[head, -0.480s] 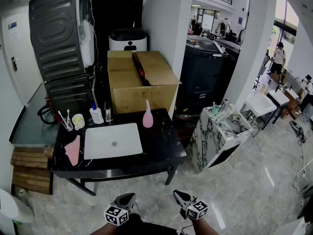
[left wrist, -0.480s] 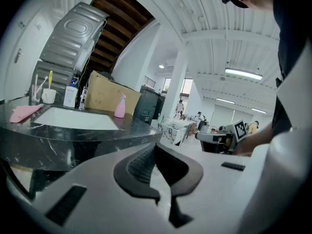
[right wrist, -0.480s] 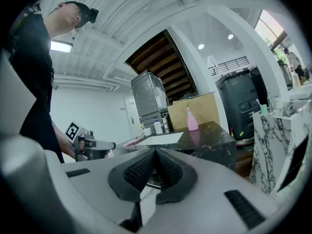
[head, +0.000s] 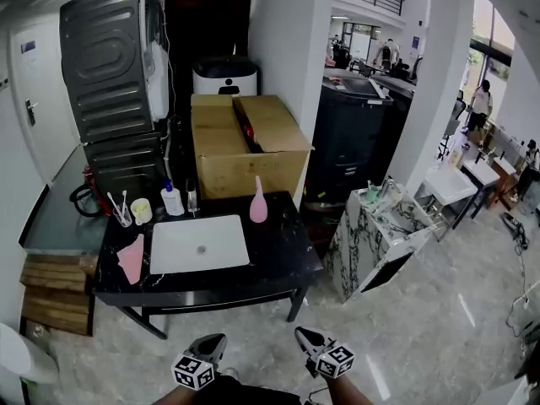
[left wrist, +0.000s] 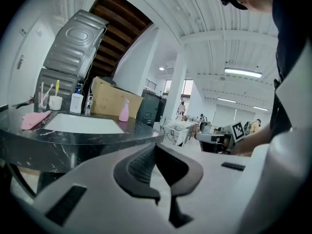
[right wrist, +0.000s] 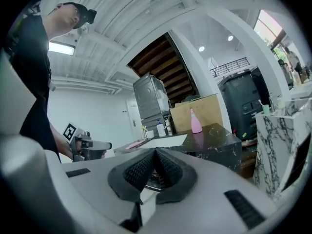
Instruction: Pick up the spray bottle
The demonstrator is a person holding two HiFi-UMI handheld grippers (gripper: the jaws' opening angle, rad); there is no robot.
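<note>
A person stands on a pale tiled floor before a black marble-topped table [head: 278, 256], a two-jaw gripper in each hand, both low at 6 o'clock in the head view and well short of the table's near edge. The left gripper [head: 211, 341] has its jaws pressed together with nothing between them. The right gripper [head: 304, 337] is likewise closed and empty. The pink spray bottle [head: 258, 202] stands upright on the tabletop at about 1 o'clock from the white inset basin [head: 181, 239], just in front of a large cardboard box [head: 245, 154] with its top flaps open. A white pump bottle [head: 173, 201] and a cup of toothbrushes [head: 140, 211] sit at 11 o'clock from the basin. A pink cloth [head: 131, 258] lies at its 9 o'clock. Both gripper views look across at the table, the bottle untouched beyond the closed jaws.
</note>
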